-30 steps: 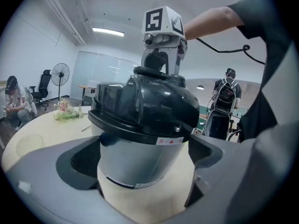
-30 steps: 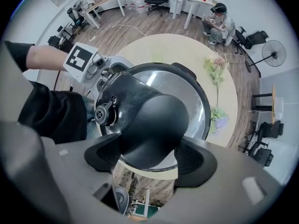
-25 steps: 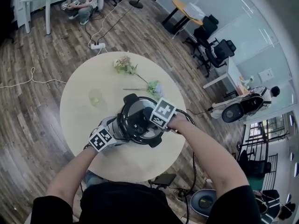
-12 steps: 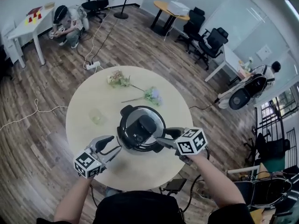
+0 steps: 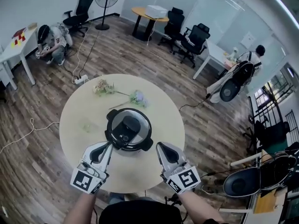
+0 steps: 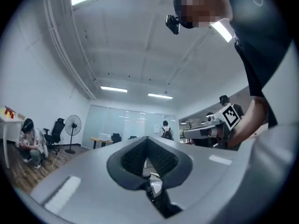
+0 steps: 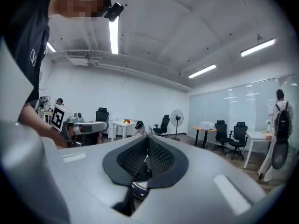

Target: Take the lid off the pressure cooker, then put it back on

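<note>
The lid [image 5: 127, 126] sits on the pressure cooker [image 5: 145, 145] mid counter [image 5: 159, 106], so I'd draw my left claw [image 5: 106, 149] and right claw [image 5: 162, 149], both just clenched empty, back without bumping it.

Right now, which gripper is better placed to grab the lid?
Left, slightly: the left gripper points at the lid beside its rim; the right gripper sits farther off. Both just closed, empty.

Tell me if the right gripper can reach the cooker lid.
Probably yes: the right gripper hangs close beside the lid, nothing between them, but its jaws, just closed on nothing, must reopen first.
</note>
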Tool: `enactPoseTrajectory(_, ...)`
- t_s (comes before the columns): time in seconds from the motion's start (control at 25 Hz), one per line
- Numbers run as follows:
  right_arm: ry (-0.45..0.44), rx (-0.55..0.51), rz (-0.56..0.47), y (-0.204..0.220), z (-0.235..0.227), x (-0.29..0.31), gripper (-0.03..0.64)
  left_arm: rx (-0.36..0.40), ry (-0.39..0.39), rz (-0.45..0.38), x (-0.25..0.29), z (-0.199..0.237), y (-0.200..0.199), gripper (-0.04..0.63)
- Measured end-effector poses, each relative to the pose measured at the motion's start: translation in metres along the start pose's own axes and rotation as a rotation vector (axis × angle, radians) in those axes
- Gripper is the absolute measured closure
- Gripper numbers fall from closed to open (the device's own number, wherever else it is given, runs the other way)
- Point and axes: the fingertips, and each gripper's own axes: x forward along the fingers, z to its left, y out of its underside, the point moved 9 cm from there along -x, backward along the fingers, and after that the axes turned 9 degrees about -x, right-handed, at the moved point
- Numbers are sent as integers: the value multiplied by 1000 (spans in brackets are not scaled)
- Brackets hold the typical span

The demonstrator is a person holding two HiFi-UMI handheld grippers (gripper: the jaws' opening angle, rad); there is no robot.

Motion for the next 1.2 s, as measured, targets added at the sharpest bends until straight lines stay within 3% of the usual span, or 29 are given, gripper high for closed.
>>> enactPoseTrajectory(0.16, 24, 34, -103, 1, -6, -48, 609, 29, -67, 32, -11, -51, -15, 595)
enactPoseTrajectory(0.36, 5, 112, -165, 26, -22, -125, 609, 114, -162, 47, -18, -145, -21, 595)
enactPoseTrajectory(0.52, -33, 178, -213, 53, -39, -178, 609, 160, -240, 72, -24, -219, -5, 595)
enactPoseTrajectory(0.64, -72, 202, -239, 63, -43, -200, 609, 186, -284, 42, -28, -256, 0, 595)
enactPoseTrajectory(0.92, -76, 163, -261, 48, -32, -243, 610, 226, -321, 45, -51, -307, -12, 595)
enactPoseTrajectory(1.2, -43, 114, -235, 31, -22, -255, 611, 237, -338, 23, -79, -318, -19, 595)
